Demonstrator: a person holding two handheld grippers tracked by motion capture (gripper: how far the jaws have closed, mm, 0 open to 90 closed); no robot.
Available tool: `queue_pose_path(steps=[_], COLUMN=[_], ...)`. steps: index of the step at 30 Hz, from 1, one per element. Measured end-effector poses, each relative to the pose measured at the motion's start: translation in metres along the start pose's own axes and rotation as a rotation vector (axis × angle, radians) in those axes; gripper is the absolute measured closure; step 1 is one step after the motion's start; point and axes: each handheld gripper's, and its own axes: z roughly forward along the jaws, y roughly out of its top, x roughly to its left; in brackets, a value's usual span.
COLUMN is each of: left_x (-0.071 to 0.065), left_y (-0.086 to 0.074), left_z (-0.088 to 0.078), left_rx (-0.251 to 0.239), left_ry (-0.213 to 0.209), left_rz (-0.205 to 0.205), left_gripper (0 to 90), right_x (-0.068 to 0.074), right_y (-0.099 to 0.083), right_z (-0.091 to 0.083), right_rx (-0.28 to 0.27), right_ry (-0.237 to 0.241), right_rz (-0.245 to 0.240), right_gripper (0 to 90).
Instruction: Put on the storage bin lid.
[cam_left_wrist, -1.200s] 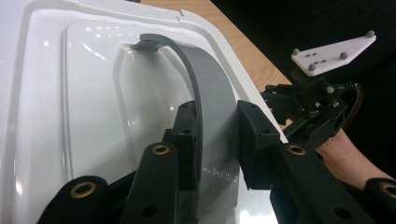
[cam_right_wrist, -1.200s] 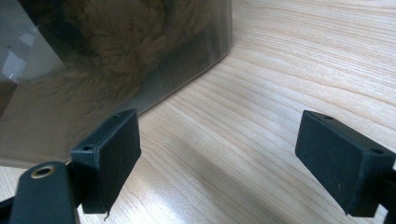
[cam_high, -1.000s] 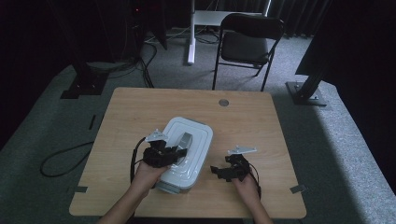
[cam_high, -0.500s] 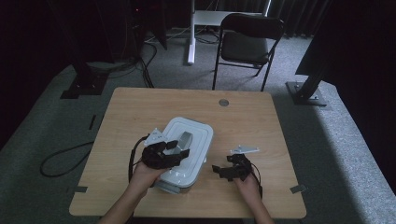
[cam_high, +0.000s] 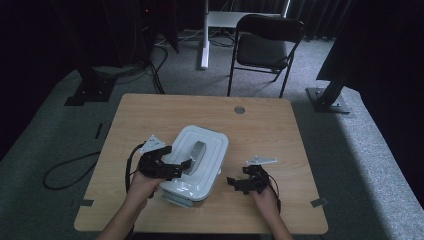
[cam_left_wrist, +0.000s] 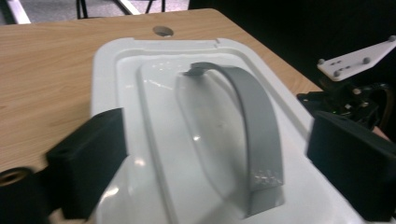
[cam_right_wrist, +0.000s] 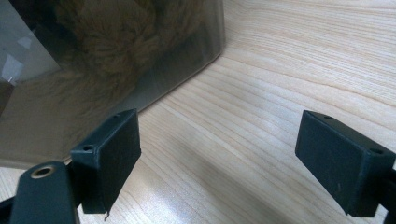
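Observation:
A white box lid (cam_high: 207, 140) with a grey arched handle (cam_high: 197, 152) sits mid-table. My left gripper (cam_high: 182, 167) hovers at the lid's near left side. Its jaws have just been opening and now stand wide. In the left gripper view the left gripper (cam_left_wrist: 215, 163) looks along the lid (cam_left_wrist: 154, 116), and the handle (cam_left_wrist: 257, 121) lies free beyond its jaws. My right gripper (cam_high: 232, 182) rests open on the table to the right of the box. In the right gripper view the right gripper (cam_right_wrist: 224, 158) faces the box's translucent wall (cam_right_wrist: 56, 121), behind which a brown furry thing (cam_right_wrist: 121, 32) shows.
The wooden table (cam_high: 150, 115) has a round cable hole (cam_high: 239, 109) at its far edge. A black folding chair (cam_high: 267, 45) stands beyond the table. A cable (cam_high: 65, 170) lies on the floor to the left, and a stand base (cam_high: 325, 100) to the right.
The left gripper's jaws have opened off the grey handle, and the hand has drawn back to the left and slightly up. The right gripper has stayed where it was.

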Motion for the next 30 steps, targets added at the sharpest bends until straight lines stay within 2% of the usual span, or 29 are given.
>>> queue_pose_path(steps=[2,6,8,10,15,22,26,30], left_x=[0.003,0.01,0.018,0.026,0.049,0.081,0.096,0.103], left_y=[-0.001,-0.005,-0.007,-0.009,-0.015,-0.037,-0.052,-0.067], left_z=[0.0,-0.005,-0.008,-0.014,-0.028,-0.03,-0.022,-0.012], left_rx=[0.006,0.004,0.001,-0.025,-0.061,-0.086,-0.043,0.001], left_ry=[0.01,0.033,0.043,0.056,0.113,0.191,0.221,0.246], left_rz=[-0.011,-0.009,-0.024,-0.043,-0.072,-0.115,-0.138,-0.147], left_gripper=[2.9,3.0,3.1,3.2,3.8,3.8,3.7,3.7], right_x=[0.001,0.0,-0.001,-0.001,-0.001,-0.001,-0.002,-0.002], right_y=[0.0,-0.001,-0.001,-0.001,-0.001,0.0,0.0,0.0], right_z=[0.0,0.0,0.0,0.0,-0.001,-0.002,-0.002,-0.002], right_rx=[-0.002,0.001,0.004,0.004,0.005,0.001,0.0,0.0], right_ry=[0.001,-0.001,-0.011,-0.01,-0.014,-0.017,-0.019,-0.018], right_rz=[0.0,-0.001,-0.005,0.001,-0.002,-0.003,-0.003,-0.002], right_gripper=[13.4,13.4,13.4,13.4,13.4,13.5,13.4,13.5])
